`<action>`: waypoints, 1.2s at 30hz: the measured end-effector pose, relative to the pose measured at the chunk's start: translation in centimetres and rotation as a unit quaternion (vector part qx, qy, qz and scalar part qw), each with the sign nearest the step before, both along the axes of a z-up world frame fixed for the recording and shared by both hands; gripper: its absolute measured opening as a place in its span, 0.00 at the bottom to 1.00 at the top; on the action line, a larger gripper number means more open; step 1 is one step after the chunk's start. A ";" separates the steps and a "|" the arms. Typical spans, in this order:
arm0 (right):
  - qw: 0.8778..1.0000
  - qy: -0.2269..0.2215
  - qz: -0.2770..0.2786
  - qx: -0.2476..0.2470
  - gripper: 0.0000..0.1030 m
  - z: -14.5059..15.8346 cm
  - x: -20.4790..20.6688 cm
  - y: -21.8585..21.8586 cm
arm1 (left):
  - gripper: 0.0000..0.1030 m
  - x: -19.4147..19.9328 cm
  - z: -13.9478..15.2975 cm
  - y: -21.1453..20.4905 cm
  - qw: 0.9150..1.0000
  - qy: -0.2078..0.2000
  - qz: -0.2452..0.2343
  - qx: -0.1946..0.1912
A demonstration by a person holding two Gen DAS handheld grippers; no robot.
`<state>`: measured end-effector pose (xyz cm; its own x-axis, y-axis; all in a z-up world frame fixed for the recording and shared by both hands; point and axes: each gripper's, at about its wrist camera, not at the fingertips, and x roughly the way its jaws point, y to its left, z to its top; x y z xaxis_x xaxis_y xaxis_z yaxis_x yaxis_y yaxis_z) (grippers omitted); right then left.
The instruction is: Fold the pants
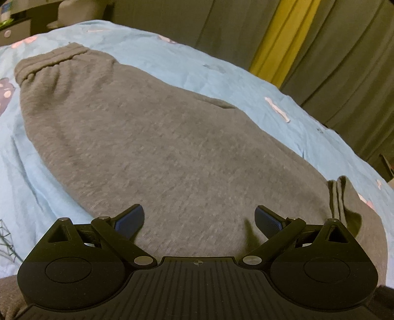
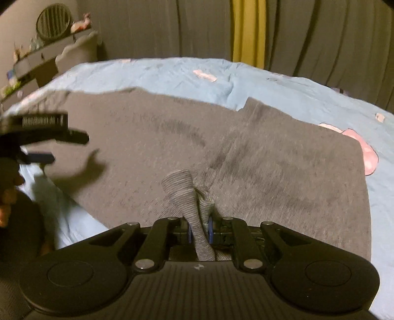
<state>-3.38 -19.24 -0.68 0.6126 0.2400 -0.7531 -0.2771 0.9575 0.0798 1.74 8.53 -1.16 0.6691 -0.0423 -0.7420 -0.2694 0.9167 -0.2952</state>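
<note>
Grey sweatpants point(image 1: 157, 147) lie flat on a light blue bedsheet point(image 1: 258, 81), the elastic waistband point(image 1: 51, 59) at the far left. My left gripper point(image 1: 199, 219) is open and empty, just above the grey cloth near its close edge. In the right wrist view the pants point(image 2: 246, 157) spread across the bed. My right gripper point(image 2: 200, 231) is shut on a pinched ribbed cuff point(image 2: 183, 192) of the pants, which sticks up between the fingers. The left gripper also shows at the left edge of the right wrist view point(image 2: 46, 147), open above the cloth.
Grey and yellow curtains point(image 2: 248, 32) hang behind the bed. A shelf with small items and a round fan point(image 2: 54, 22) stands at the far left. The sheet point(image 2: 172, 73) has pink patterns. A hand point(image 2: 7, 197) shows at the left edge.
</note>
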 end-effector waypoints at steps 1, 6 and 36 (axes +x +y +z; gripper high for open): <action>1.000 -0.001 -0.008 0.011 0.11 0.4 0.0 -0.4 | 0.98 0.1 -0.1 0.0 1.000 0.001 0.000 -0.001; 0.998 -0.036 -0.033 0.042 0.11 2.9 -0.4 -1.2 | 0.98 0.2 -0.2 0.2 1.000 -0.002 0.000 -0.005; 0.954 0.061 -0.258 0.141 0.58 1.6 -3.5 -12.9 | 0.98 -1.3 2.3 -4.6 0.989 -0.044 -0.136 -0.023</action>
